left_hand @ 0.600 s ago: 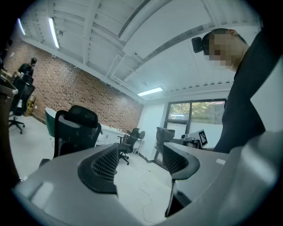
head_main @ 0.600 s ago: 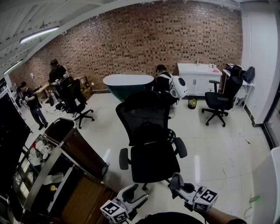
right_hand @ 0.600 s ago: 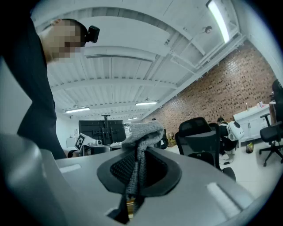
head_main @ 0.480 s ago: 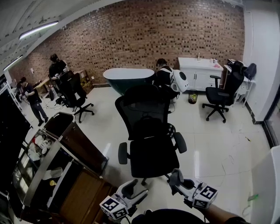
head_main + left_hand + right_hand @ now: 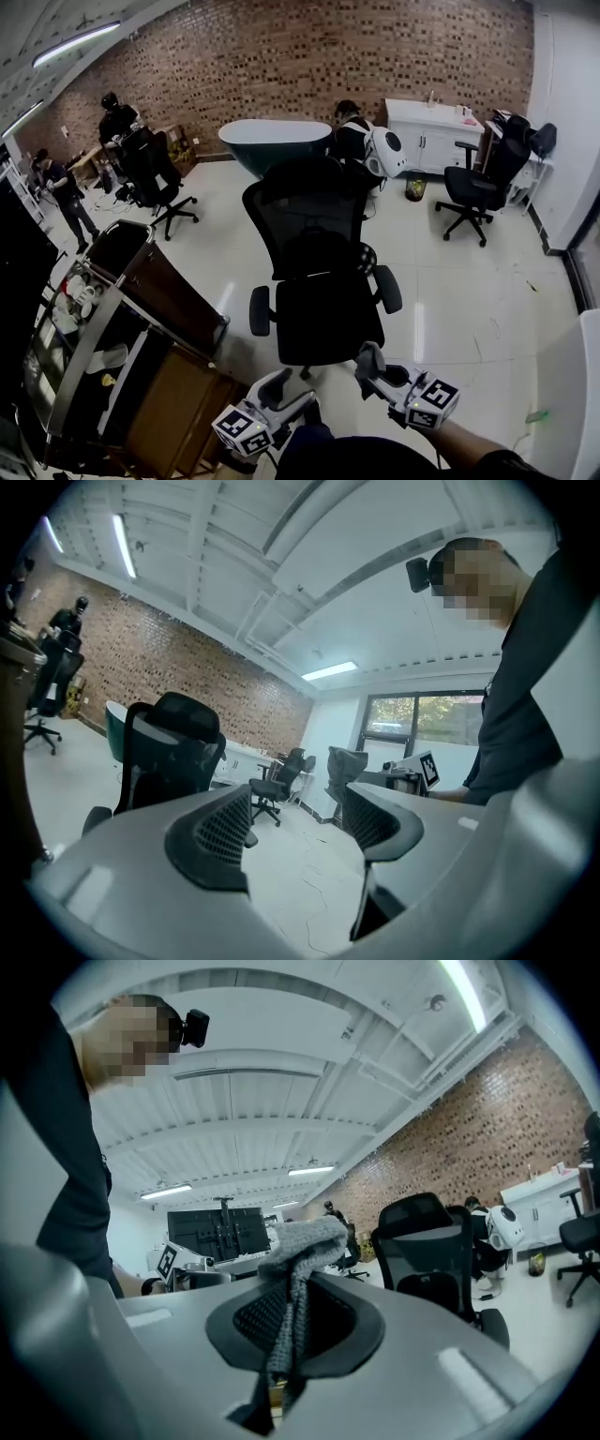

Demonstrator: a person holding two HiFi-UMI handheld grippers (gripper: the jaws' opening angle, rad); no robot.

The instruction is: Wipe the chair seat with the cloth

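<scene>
Right gripper view shows the cloth [image 5: 304, 1234], a grey knitted bunch, pinched between the jaws of the right gripper [image 5: 292, 1324]. The jaws are clamped on its lower fold and the loose end stands up above them. In the head view that gripper [image 5: 368, 361] is held just near of the chair seat's [image 5: 328, 321] front right corner. It is not yet touching the seat, so wiping looks still to begin.

The seat is black, flat and bare, with the mesh backrest [image 5: 309, 220] at its far side and an armrest [image 5: 260, 323] on the left. The left gripper [image 5: 295, 825] has its jaws apart with nothing between them, and is held low, near and left of the seat.

To do this well, bring the right gripper forward and down until the loose bunch lies flat on the seat. Keep the pinch firm and draw overlapping strokes from far to near. The chair probably rolls, so steadying the left armrest with the free gripper may help.
</scene>
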